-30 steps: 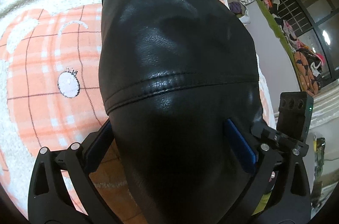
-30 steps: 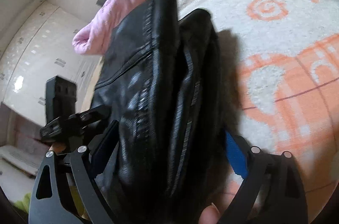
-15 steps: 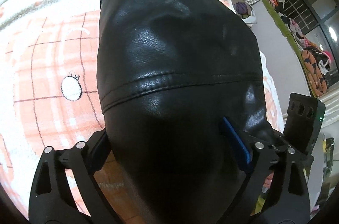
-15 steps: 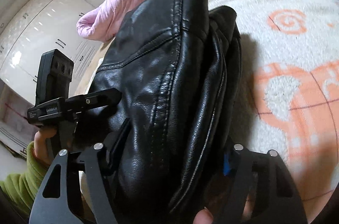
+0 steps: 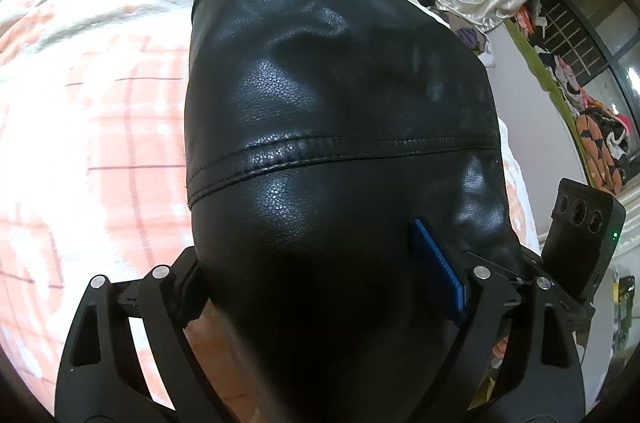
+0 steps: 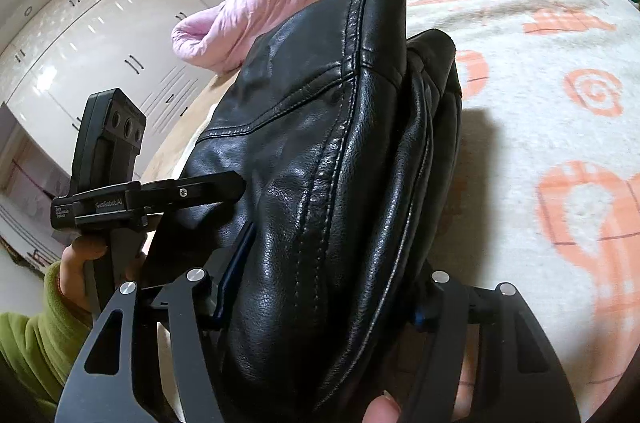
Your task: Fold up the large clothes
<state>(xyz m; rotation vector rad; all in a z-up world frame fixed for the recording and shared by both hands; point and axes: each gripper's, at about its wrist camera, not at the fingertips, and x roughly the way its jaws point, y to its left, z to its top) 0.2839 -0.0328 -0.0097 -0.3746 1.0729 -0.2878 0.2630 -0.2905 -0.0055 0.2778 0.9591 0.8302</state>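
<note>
Both grippers are clamped on the black leather jacket [image 5: 336,143], bundled thick and held above the orange-and-white blanket [image 5: 100,127]. Left gripper [image 5: 320,287] bites the near end, jacket running away toward twelve o'clock, long axis straight ahead. Right gripper [image 6: 316,303] grips the layered seams, bulk stretching to twelve, blanket [image 6: 560,127] out at three. In the right view the left gripper [image 6: 224,189] reaches in from nine, touching the jacket [image 6: 332,159], equally near. Pink garment [image 6: 260,7] lies beyond at eleven. Lowering looks next
</note>
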